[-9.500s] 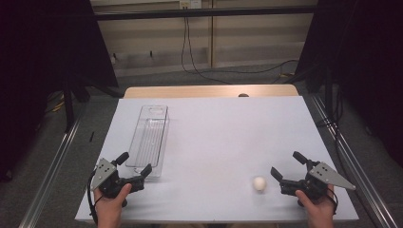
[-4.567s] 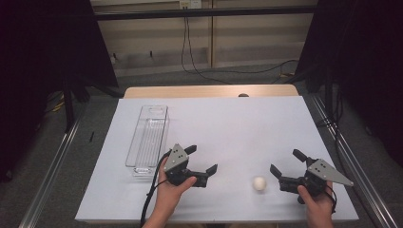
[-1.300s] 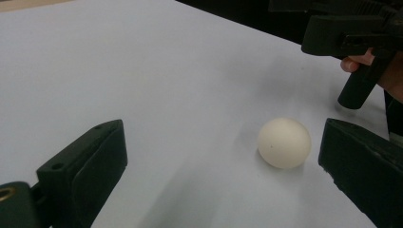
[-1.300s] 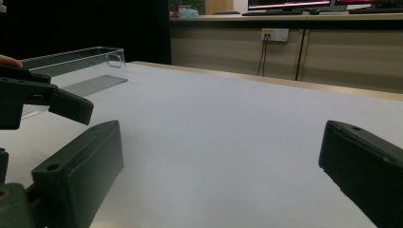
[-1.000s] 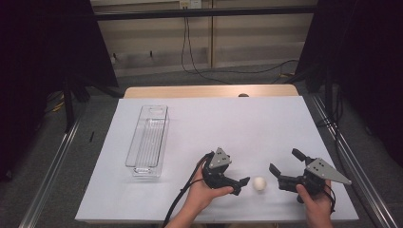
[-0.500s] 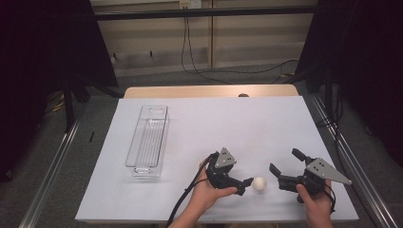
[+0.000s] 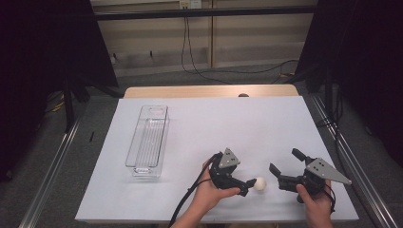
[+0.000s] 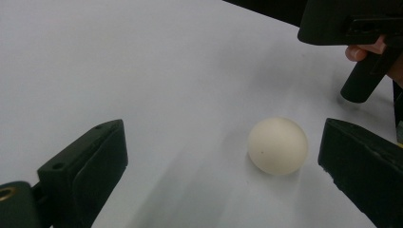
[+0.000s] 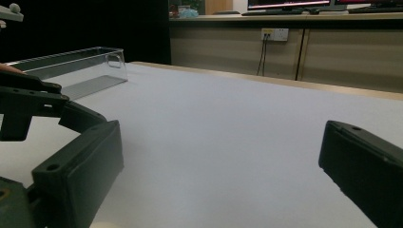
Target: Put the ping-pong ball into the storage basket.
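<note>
Left hand-held gripper sits jaws apart around white ball on bench, near right; ball lies by one jaw, ungrasped. Right hand-held gripper waits open. Closing and lifting remain; clear tray far left.

Overhead view; two low tabletop close-ups

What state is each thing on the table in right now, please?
White ball: on the table, between the left claw's open jaws, ungripped.
Clear bin: upright, empty.
Left claw: open, at the ball.
Right claw: open, holding nothing.
</note>
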{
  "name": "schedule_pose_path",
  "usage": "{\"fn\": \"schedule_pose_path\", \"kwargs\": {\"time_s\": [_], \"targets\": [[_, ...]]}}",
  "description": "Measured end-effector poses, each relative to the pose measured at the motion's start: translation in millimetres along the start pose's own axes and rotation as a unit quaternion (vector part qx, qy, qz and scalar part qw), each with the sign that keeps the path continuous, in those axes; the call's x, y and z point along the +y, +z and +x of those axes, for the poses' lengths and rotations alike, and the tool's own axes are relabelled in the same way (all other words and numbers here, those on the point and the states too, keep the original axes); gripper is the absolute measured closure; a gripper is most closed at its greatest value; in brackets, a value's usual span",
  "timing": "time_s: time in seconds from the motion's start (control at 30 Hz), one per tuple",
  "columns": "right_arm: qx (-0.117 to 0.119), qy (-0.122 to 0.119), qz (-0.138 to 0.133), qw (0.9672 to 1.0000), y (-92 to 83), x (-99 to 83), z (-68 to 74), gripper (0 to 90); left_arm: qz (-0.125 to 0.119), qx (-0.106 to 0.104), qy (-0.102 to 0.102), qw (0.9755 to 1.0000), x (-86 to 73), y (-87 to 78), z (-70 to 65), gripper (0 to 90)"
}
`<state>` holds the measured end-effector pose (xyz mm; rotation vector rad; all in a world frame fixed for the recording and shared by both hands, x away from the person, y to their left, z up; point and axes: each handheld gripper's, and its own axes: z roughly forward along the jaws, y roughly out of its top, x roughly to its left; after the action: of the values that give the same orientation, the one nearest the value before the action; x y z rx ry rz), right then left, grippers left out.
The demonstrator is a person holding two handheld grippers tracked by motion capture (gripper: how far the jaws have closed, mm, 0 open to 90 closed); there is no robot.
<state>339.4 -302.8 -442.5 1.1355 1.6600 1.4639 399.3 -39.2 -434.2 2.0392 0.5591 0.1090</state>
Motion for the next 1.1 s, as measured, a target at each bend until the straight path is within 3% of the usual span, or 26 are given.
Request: {"fn": "schedule_pose_path", "kwargs": {"time_s": [1.1], "targets": [[0.003,-0.002,0.001,1.0000,0.3,0.0,-0.3,0.6,0.011,-0.006,0.003,0.9999,0.7,12.9,-7.2,2.9]]}}
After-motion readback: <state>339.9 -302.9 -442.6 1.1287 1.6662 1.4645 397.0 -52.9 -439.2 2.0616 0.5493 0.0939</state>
